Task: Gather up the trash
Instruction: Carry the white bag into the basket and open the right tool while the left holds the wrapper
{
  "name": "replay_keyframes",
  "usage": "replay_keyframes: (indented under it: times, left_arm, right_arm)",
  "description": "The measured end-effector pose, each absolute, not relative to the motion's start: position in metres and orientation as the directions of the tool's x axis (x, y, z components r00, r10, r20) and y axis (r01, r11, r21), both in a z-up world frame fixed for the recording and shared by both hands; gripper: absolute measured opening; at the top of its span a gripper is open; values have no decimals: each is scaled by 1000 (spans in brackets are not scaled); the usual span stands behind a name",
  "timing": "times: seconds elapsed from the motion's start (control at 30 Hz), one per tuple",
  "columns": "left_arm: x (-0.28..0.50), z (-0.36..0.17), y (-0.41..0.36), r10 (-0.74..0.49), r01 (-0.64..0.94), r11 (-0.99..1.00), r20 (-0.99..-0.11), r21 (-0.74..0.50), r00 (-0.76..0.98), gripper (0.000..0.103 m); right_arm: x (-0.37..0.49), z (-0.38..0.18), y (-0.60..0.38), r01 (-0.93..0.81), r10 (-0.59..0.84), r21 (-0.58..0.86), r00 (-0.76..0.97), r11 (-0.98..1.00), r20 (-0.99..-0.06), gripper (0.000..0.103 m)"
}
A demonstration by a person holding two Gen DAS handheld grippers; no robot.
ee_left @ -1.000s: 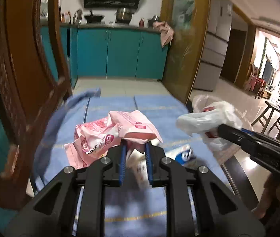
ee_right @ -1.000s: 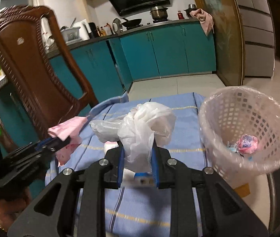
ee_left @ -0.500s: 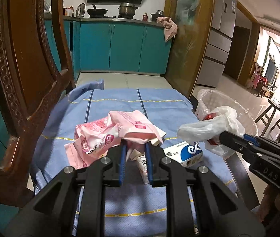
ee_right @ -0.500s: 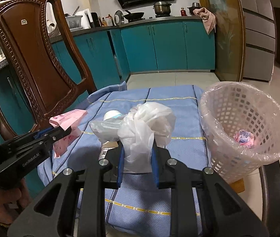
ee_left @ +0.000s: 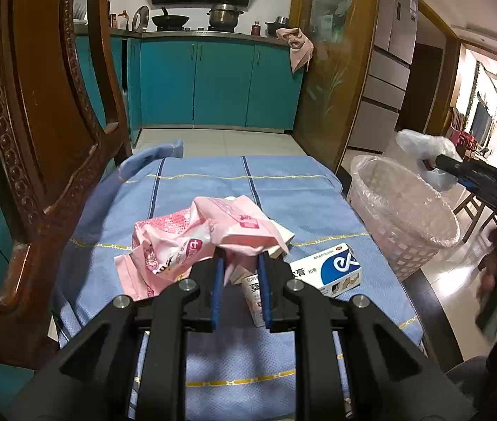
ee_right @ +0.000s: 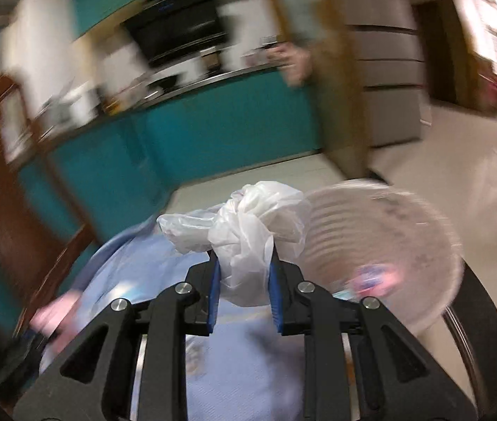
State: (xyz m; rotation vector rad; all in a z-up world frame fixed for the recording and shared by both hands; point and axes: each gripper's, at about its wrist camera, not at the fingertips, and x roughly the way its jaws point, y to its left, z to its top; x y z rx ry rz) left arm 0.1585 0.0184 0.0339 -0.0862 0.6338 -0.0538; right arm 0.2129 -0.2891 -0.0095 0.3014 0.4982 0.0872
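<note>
Trash is split between your two tools and the bench; the crumpled white plastic bag (ee_right: 248, 224) sits between the blue pads of your right tool (ee_right: 243, 273), which has just been easing its jaws apart, though the film still fills the gap and hangs there. Seen from the left wrist, that bag (ee_left: 424, 147) rides above the far rim of the lined white basket (ee_left: 406, 217), which stands just beside the bench's right edge; carry it until it is squarely over the basket's mouth before you widen the jaws fully, because light film clings to pads and drifts; a small shake over the basket should free it. The right view is blurred, so I cannot tell exactly how centred you are; slow down for the drop.

Your left tool (ee_left: 238, 266) stays nearly closed on a fold of the pink wrapper (ee_left: 192, 242), held over the blue cloth (ee_left: 213, 182) on the basket's left; keep that pinch firm and low. The white-and-blue carton (ee_left: 329, 270) lies on the cloth between the wrapper and the basket, with a smaller box (ee_left: 253, 294) beside it; judged from this, both wait their turn.
</note>
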Motion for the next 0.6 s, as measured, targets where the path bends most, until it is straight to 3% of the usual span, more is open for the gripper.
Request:
replay_keyframes:
  times: [0.1, 0.17, 0.2, 0.23, 0.33, 0.43, 0.6]
  left_arm:
    - [161, 32, 15, -75, 27, 996, -589, -90, 804, 18]
    - [162, 31, 11, -77, 35, 996, -592, -82, 803, 18]
    - [162, 32, 9, -82, 43, 996, -589, -80, 804, 18]
    - [162, 32, 7, -83, 49, 996, -586, -74, 806, 18]
    - [163, 40, -5, -125, 97, 992, -578, -79, 807, 18]
    - [170, 52, -31, -192, 171, 981, -568, -91, 800, 18]
    - [209, 91, -113, -371, 371, 922, -520, -110, 770, 18]
  right_arm:
    - [250, -46, -319, 97, 143, 358, 797, 929, -586, 59]
    - [251, -54, -334, 140, 170, 428, 776, 893, -608, 59]
    - [240, -46, -342, 137, 174, 468, 809, 873, -562, 63]
    - [231, -39, -347, 131, 167, 485, 836, 865, -522, 76]
    - [184, -18, -366, 132, 82, 556, 935, 820, -344, 97]
    - [157, -11, -379, 133, 22, 622, 972, 771, -235, 98]
    - [150, -15, -390, 147, -1, 670, 977, 728, -214, 98]
